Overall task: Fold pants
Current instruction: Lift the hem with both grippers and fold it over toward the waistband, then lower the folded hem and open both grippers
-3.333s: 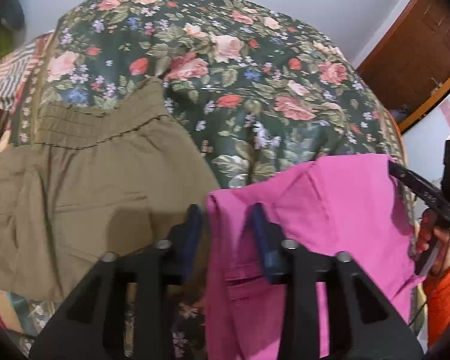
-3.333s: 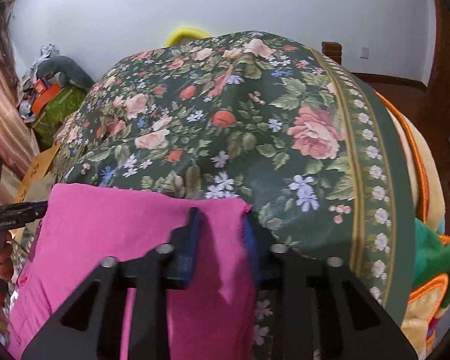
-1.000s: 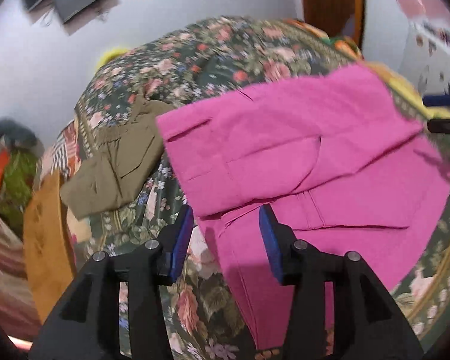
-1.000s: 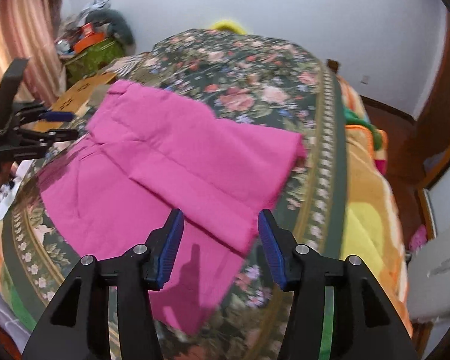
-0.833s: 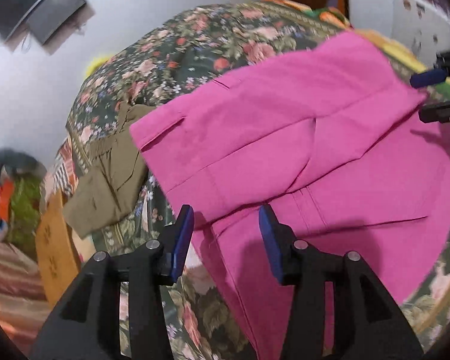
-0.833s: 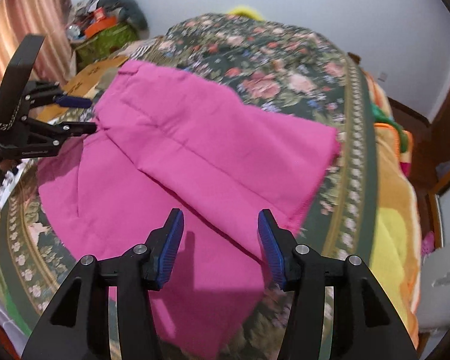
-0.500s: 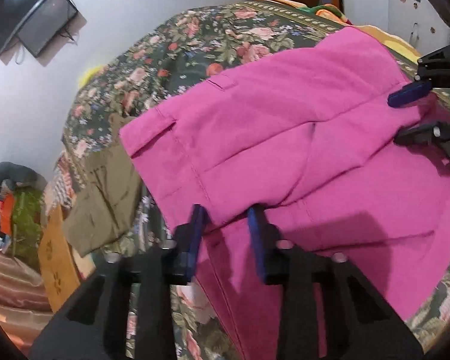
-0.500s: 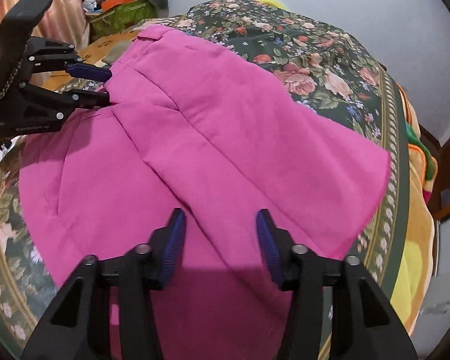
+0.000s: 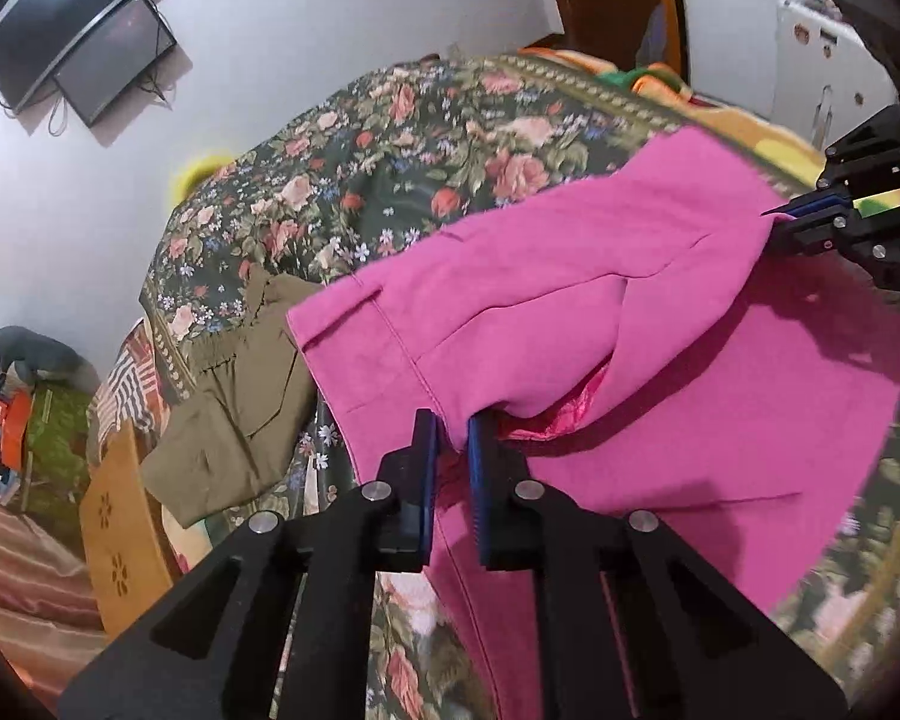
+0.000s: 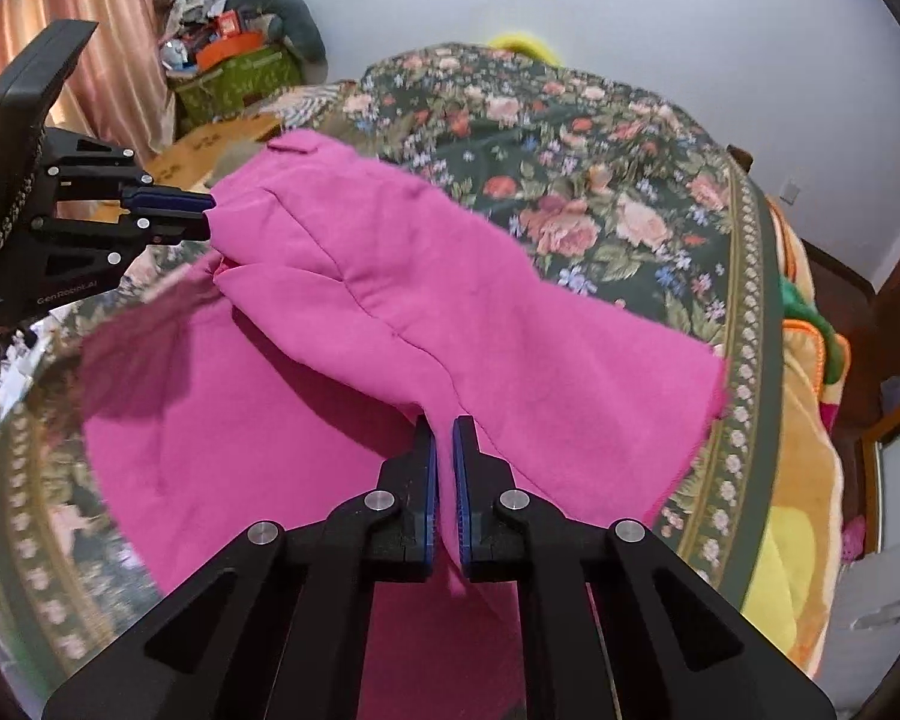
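Pink pants (image 9: 570,300) lie on a floral bedspread (image 9: 390,138), one half doubled over the other. My left gripper (image 9: 450,420) is shut on the near edge of the upper layer at the waist end and lifts it. My right gripper (image 10: 442,426) is shut on the same fold edge of the pink pants (image 10: 420,312) at the other end. Each gripper shows in the other's view: the right one (image 9: 810,216) at far right, the left one (image 10: 204,216) at left.
Olive-brown pants (image 9: 234,396) lie on the bed to the left of the pink ones. A wooden headboard piece (image 9: 120,540) is at the left edge. Orange and yellow blankets (image 10: 804,420) hang along the bed's right side. A cluttered box (image 10: 234,72) stands by the curtain.
Both grippers have come down onto the pink pants and closed on the upper layer's edge, which is now raised off the lower layer.
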`<state>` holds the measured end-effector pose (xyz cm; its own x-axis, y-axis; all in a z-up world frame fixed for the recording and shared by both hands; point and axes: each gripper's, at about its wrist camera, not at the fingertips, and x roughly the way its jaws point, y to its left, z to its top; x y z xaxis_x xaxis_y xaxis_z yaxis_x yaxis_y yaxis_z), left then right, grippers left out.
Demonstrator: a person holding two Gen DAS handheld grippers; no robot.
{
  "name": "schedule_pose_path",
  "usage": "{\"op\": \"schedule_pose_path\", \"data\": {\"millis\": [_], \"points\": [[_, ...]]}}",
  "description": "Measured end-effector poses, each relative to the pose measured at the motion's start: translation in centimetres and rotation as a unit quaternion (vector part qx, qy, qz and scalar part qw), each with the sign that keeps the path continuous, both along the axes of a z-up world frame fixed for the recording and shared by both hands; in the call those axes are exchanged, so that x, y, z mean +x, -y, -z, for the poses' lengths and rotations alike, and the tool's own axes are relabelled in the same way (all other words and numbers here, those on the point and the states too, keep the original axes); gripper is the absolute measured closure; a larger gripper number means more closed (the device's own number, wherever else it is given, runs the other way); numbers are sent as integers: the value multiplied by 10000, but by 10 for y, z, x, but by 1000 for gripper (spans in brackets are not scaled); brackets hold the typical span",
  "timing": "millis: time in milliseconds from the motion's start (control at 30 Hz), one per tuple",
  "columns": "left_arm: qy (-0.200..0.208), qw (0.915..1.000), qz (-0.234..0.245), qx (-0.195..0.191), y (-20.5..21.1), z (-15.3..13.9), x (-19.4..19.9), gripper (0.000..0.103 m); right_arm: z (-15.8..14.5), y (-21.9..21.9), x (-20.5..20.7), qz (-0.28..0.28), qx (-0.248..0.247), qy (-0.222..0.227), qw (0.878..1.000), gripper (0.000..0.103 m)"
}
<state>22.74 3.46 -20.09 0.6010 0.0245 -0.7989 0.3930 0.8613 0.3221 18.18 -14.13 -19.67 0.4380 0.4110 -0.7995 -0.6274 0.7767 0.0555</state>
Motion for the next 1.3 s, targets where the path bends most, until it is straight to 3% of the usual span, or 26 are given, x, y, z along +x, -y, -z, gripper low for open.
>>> {"op": "schedule_pose_path", "data": {"millis": [167,333,733,967,1133,1233,1300], "points": [[59,9996,44,-258,0,-27,-21,93,-28,9,-18,-46,173,190,9997,99],[-30,9990,101,-425,4,-37,-47,93,-40,12,-44,-183,128,272,9994,99],[-720,9917,-334,-1015,-4,6,-86,92,6,14,-74,-8,22,-360,9993,98],[-715,9867,-552,-1354,-26,2,-101,91,14,29,-82,307,75,-735,9968,94],[-745,9748,-1066,-1815,-55,-4,-97,84,-2,52,-85,744,363,-608,9947,77],[-817,9659,-1427,-1999,-67,1,-88,69,-9,64,-83,1075,488,-478,9919,67],[-985,9591,-1526,-2169,-69,8,-82,69,-9,71,-79,1266,580,-466,9892,66]]}}
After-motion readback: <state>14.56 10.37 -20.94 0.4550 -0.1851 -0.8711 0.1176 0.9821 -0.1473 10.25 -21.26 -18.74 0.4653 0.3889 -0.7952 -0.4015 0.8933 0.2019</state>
